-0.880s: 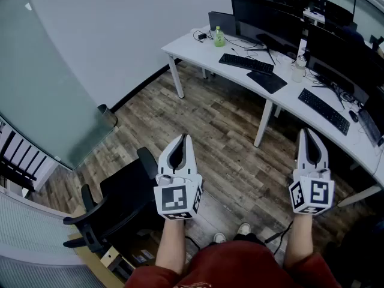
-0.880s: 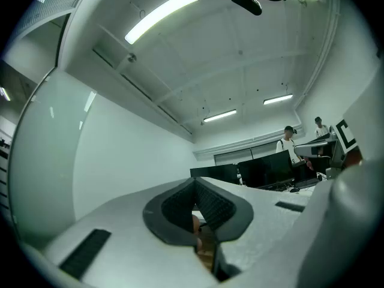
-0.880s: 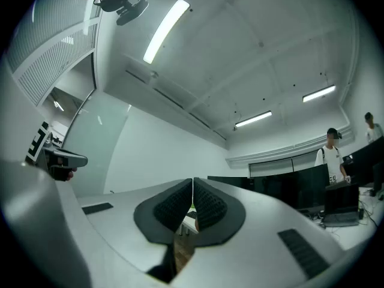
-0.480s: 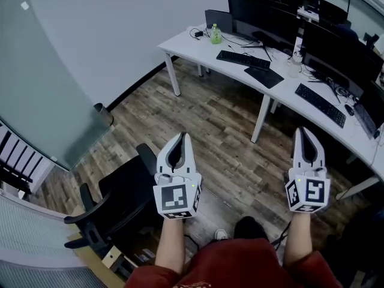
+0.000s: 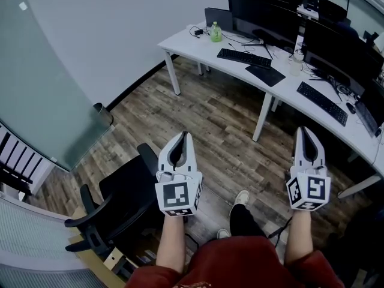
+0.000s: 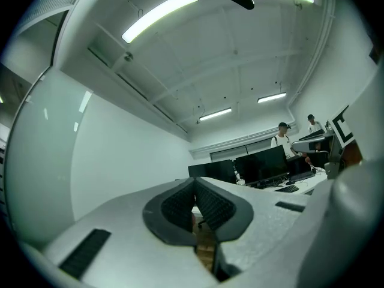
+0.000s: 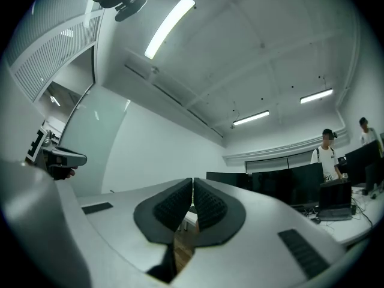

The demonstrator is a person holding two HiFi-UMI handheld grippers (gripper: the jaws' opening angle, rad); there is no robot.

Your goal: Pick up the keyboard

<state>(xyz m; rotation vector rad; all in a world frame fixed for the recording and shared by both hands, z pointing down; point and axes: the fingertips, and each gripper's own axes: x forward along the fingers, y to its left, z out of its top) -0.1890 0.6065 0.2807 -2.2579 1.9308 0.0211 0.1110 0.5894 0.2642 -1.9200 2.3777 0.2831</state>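
Past the closed jaws of the right gripper (image 5: 303, 132), the desk (image 5: 198, 45) runs off the right edge, cutting what looks like a keyboard (image 5: 368, 121). Under the jaws of the left gripper (image 5: 184, 137), the chair (image 5: 123, 197) is partly covered.

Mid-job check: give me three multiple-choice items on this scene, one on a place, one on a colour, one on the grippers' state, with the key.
1. The green bottle stands: A on the floor; B on the white desk; C on the office chair.
2. The keyboard nearest that bottle is: A white; B black; C red.
3. The left gripper and right gripper are: A both shut, empty; B both wide open; C shut on the keyboard.
Key: 1 B, it stands near the desk's left end in the head view; 2 B, it looks black all over; 3 A, each gripper view shows jaws together with nothing between.
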